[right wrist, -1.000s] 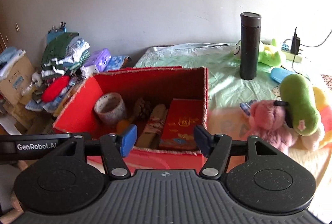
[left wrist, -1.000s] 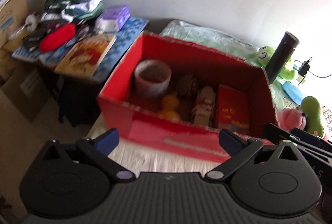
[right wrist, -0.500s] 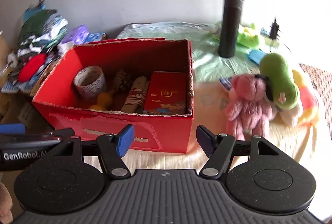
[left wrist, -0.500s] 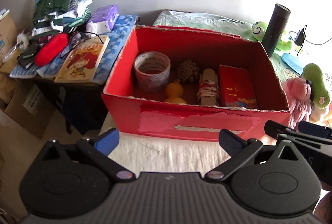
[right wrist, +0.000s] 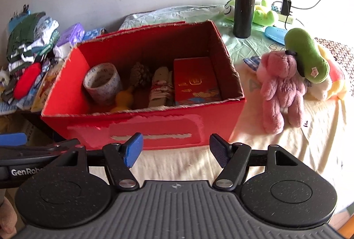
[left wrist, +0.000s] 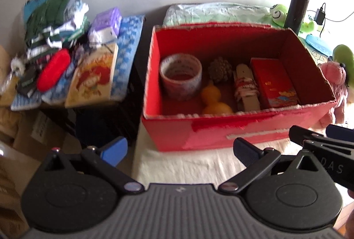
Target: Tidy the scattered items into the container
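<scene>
- Box [left wrist: 232, 135], red cardboard and open-topped, fills the middle of the left wrist view, resting on a cream-covered bed [left wrist: 188, 163]. Inside, from frame left to right: a tape roll [left wrist: 180, 75], a pine cone [left wrist: 220, 69], a yellow gourd toy [left wrist: 213, 99], a string-wrapped wooden piece [left wrist: 245, 88] and a red packet [left wrist: 275, 81].
- Left claw [left wrist: 179, 149] sits low in the frame before the box, its jaws wide apart and empty. The other tool's tip pokes in at lower right.
- Only this view shows fully the side table [left wrist: 124, 44] at upper left, with a picture book [left wrist: 93, 77], a red pouch [left wrist: 53, 69] and piled clothes [left wrist: 50, 17].
- In the right wrist view the right claw [right wrist: 176, 151] hangs before the box front [right wrist: 154, 128], jaws apart and holding nothing.
- This view alone shows the loose things at right in full: a pink plush bear [right wrist: 281, 86] lying near the box's right wall, a green plush toy [right wrist: 306, 55] against it, and a black flask [right wrist: 244, 4] upright in the upper right.
- My judgement: most of the tidying looks done; if the bear is next, the right claw is nearer. Pinch its body, lift clear of the rim, and drop it over the packet.
</scene>
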The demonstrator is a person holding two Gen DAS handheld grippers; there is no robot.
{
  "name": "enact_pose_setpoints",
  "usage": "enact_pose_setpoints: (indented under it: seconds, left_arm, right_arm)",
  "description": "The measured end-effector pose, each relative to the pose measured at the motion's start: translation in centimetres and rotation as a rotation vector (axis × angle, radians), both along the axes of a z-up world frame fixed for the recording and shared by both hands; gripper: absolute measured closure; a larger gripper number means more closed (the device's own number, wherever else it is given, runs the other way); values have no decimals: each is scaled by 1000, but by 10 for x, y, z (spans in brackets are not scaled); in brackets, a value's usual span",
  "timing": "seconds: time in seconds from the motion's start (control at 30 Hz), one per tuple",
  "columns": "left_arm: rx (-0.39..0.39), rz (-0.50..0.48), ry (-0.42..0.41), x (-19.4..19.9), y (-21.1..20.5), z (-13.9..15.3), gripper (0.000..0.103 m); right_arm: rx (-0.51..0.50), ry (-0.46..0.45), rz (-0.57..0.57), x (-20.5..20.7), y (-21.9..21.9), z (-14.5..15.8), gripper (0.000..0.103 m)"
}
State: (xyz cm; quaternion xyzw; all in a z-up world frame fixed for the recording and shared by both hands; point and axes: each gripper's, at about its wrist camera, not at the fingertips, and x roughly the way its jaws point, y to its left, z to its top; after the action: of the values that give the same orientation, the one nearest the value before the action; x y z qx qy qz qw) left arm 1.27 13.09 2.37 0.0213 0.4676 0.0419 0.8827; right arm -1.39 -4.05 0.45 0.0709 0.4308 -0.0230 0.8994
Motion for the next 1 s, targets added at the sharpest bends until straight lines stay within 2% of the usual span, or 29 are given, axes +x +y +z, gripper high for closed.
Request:
enact_pose_setpoints:
  seconds: [0.23,0.4,0.5,1.0]
  left_arm:
    - [-1,-43,-38,22,1,16,1]
    - [-23,5,-62,42,-1,22,1]
    - [-5,22,-72,52,-7,21,1]
    - [-2,99,-46,87,-21,6,1]
  right_arm:
    - [-5,-35,-63,7,3,12,34]
    - [-32,-64,-54,25,-1,23,34]
    - [-32,-86,-42,37,-8,27,33]
    - [-28,-52,39,86,-26,16,33]
